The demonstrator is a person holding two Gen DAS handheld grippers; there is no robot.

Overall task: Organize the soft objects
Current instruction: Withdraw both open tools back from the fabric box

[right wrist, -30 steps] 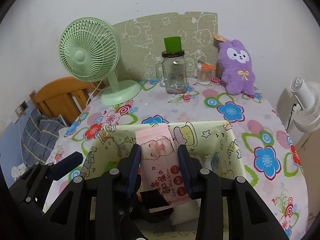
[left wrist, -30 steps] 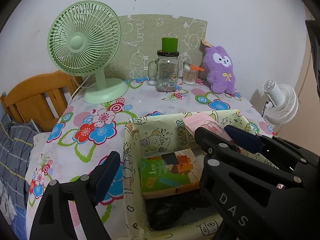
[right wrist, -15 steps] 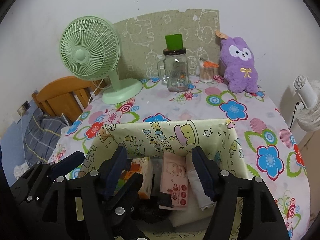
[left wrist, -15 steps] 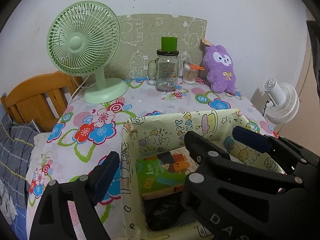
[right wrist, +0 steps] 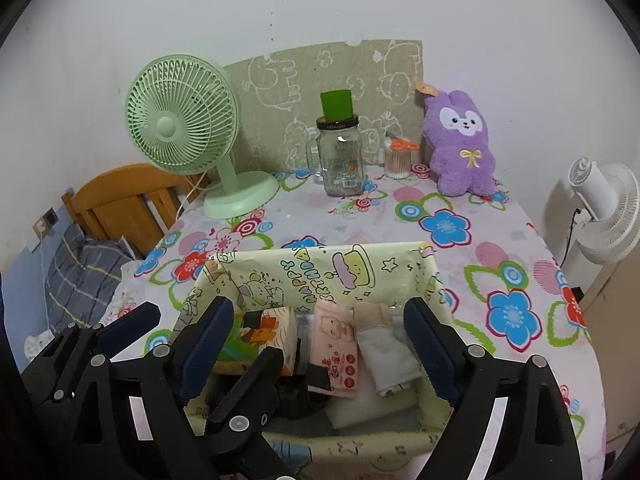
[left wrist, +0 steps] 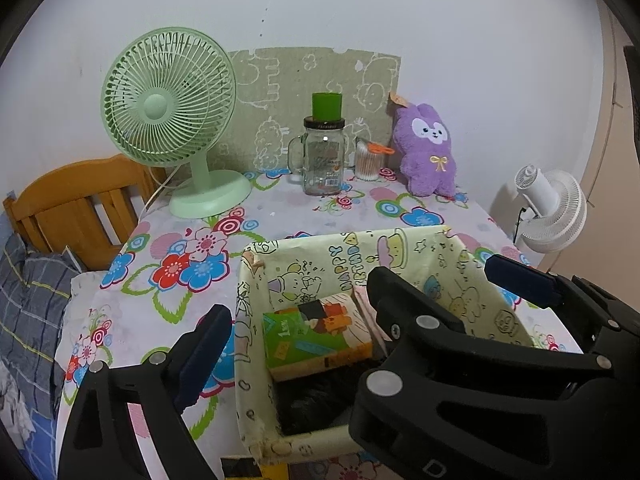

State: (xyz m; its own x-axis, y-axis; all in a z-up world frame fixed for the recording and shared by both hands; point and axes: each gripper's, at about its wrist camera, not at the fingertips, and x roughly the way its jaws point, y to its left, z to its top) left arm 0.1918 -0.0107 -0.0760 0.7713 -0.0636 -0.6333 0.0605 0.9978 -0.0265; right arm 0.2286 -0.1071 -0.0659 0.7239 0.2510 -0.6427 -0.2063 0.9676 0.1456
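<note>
A paper-lined box (right wrist: 320,268) with cartoon prints stands on the flowered tablecloth. In it lie a pink wipes pack (right wrist: 336,344), a green-and-orange tissue pack (left wrist: 316,336), a pale folded cloth (right wrist: 384,344) and something black (left wrist: 312,400). My right gripper (right wrist: 318,328) hangs over the box with its jaws opening, and the pink pack lies loose below them. My left gripper (left wrist: 316,332) straddles the box's left wall, its jaws opening with nothing gripped. Its right finger is hidden behind the right gripper. A purple plush (right wrist: 460,144) sits at the back right by the wall.
At the back stand a green desk fan (right wrist: 184,128), a glass jar (right wrist: 340,160) with a green cup on it, and a cotton swab pot (right wrist: 398,160). A white fan (right wrist: 600,204) stands off the table's right edge. A wooden headboard (left wrist: 76,200) and plaid pillow lie left.
The right gripper's jaws spread wide and let go of the pink wipes pack, which dropped into the box. Both grippers drew back and up a little.
</note>
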